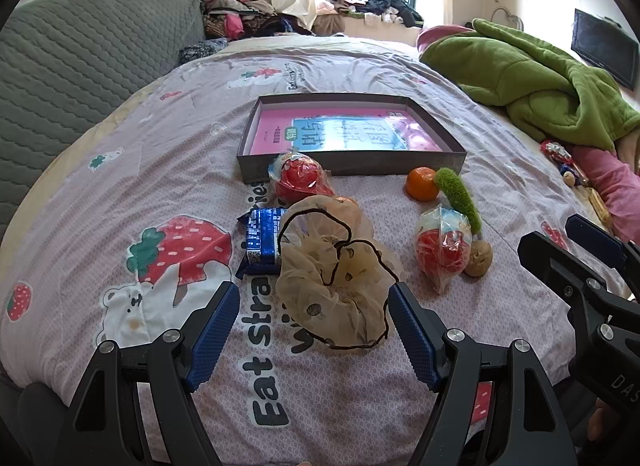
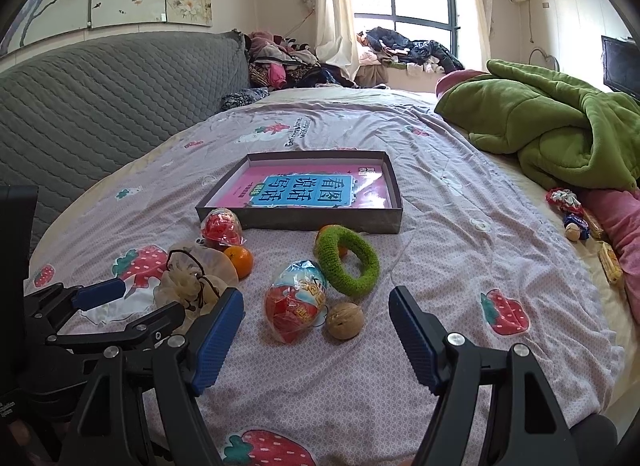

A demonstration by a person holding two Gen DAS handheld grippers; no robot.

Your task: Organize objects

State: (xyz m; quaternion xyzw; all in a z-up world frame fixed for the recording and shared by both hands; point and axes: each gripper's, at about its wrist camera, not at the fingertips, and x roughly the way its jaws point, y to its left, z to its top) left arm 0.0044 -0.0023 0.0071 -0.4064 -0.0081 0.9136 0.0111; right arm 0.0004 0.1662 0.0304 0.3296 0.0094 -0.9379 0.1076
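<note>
On the strawberry-print bedsheet, a beige mesh scrunchie with a dark cord lies just ahead of my open left gripper, partly between its fingertips, untouched. Behind it lie a blue packet and a wrapped red egg toy. A dark shallow box holds a pink and blue book. My right gripper is open and empty. Just beyond its tips are a second wrapped egg toy and a walnut. Farther off lie a green knitted ring and an orange.
A green blanket is heaped at the right of the bed, with small toys and snacks by a pink pillow. A grey quilted headboard runs along the left. Clothes are piled by the window.
</note>
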